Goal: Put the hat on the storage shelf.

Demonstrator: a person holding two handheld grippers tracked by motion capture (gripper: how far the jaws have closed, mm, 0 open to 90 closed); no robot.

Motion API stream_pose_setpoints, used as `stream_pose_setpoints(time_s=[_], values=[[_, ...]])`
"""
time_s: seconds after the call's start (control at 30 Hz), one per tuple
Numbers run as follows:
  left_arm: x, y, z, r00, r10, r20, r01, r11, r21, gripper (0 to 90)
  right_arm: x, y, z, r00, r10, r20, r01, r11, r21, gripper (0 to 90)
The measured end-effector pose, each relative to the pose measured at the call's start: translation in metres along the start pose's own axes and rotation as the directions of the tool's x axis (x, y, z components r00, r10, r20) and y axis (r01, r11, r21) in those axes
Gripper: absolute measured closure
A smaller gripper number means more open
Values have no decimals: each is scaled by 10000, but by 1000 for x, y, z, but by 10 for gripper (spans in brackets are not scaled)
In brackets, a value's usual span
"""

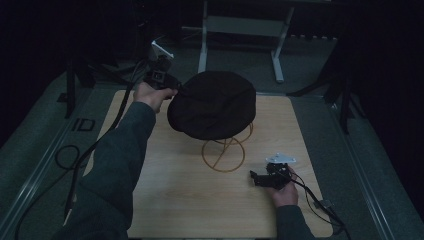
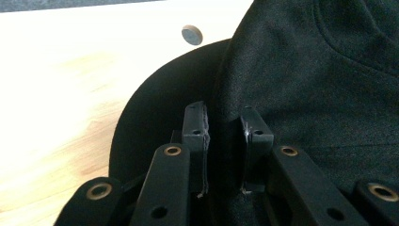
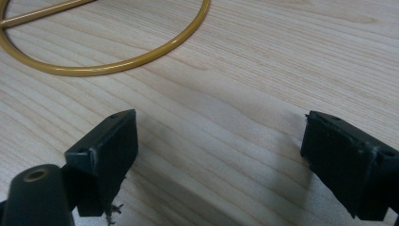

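A dark brown flat cap point(image 1: 212, 104) rests on top of a gold wire stand point(image 1: 224, 152) in the middle of the wooden table point(image 1: 165, 200). My left gripper point(image 1: 176, 90) is at the cap's left rear edge, shut on the cap's fabric. In the left gripper view the cap point(image 2: 320, 89) bunches between the two jaws of my left gripper point(image 2: 225, 141), with its brim dark below. My right gripper point(image 1: 254, 178) lies low near the table's front right, open, pointing left toward the stand's base ring point(image 3: 108, 52). Nothing sits between the jaws of my right gripper point(image 3: 219, 155).
A small round grey disc point(image 2: 192, 34) shows on the tabletop beyond the cap's brim. Cables trail off the table's left and right edges. A white metal frame point(image 1: 240, 30) stands on the floor behind the table.
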State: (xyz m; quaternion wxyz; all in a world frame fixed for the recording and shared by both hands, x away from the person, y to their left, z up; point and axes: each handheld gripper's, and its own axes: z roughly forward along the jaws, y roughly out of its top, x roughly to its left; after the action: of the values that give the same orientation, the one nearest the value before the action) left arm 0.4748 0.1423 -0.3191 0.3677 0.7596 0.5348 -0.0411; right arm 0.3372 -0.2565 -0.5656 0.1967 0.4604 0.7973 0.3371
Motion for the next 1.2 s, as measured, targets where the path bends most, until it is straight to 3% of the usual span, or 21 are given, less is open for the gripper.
stream_pose_setpoints(time_s=[0.3,0.37,0.6,0.87,1.03,1.2], values=[[-11,2,18,9999,134,-39,-133,9997,182,757,0,0,0,10000,12,0,-12,10000,2,115],[-16,2,29,9994,267,-224,-259,9991,346,751,0,0,0,10000,7,-1,-7,10000,-1,115],[-17,-2,50,9987,333,-381,-309,9977,610,747,0,0,0,10000,29,-2,-29,10000,7,115],[-20,-5,60,9988,314,-365,-292,9978,590,734,0,0,0,10000,6,-13,-6,10000,16,115],[-15,-5,63,9999,56,-85,-53,9996,282,640,0,0,0,10000,-1,-9,1,10000,7,115],[-5,-6,60,9994,-259,-219,260,9996,73,526,0,0,0,10000,24,-5,-24,10000,11,115]])
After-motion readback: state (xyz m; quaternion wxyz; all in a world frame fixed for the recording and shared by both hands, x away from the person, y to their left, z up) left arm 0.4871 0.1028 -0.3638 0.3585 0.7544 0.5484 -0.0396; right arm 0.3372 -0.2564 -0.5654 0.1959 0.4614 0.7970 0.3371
